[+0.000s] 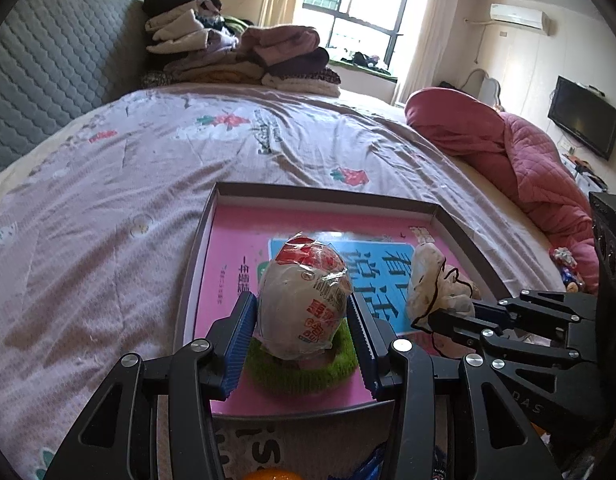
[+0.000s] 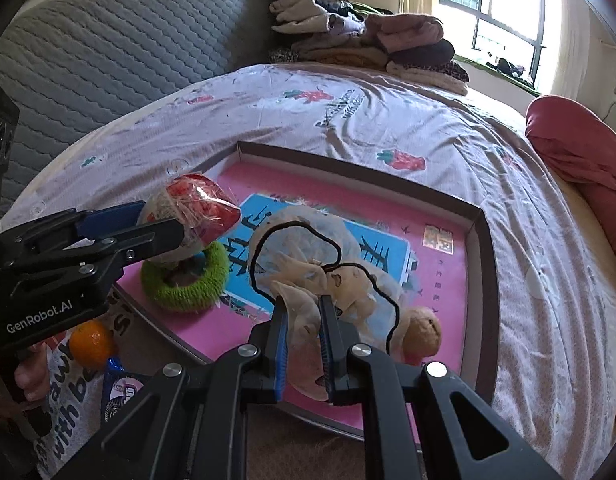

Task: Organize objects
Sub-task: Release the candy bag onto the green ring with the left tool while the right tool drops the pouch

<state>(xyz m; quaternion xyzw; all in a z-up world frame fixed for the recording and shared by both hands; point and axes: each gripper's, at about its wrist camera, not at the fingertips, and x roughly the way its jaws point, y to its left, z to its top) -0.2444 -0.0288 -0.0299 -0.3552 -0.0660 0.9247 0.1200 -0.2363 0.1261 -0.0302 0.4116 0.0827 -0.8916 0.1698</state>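
1. "GenRobot.AI" printed on left gripper [image 2: 164, 226], clamped on one wrapped egg-shaped snack [image 1: 304, 296] above one green ring [image 1: 304, 372].
2. Right gripper [image 2: 304, 344] pinches one cream cloth [image 2: 308, 280] in one pink-lined tray [image 2: 481, 216]; one orange [image 2: 92, 340] outside.

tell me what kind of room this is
A lived-in bedroom, most likely: a bed with a strawberry-print sheet, folded clothes piled by the padded headboard, and a wall television.

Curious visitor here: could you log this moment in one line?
left gripper: holding wrapped egg | right gripper: holding beige cloth | both over pink tray
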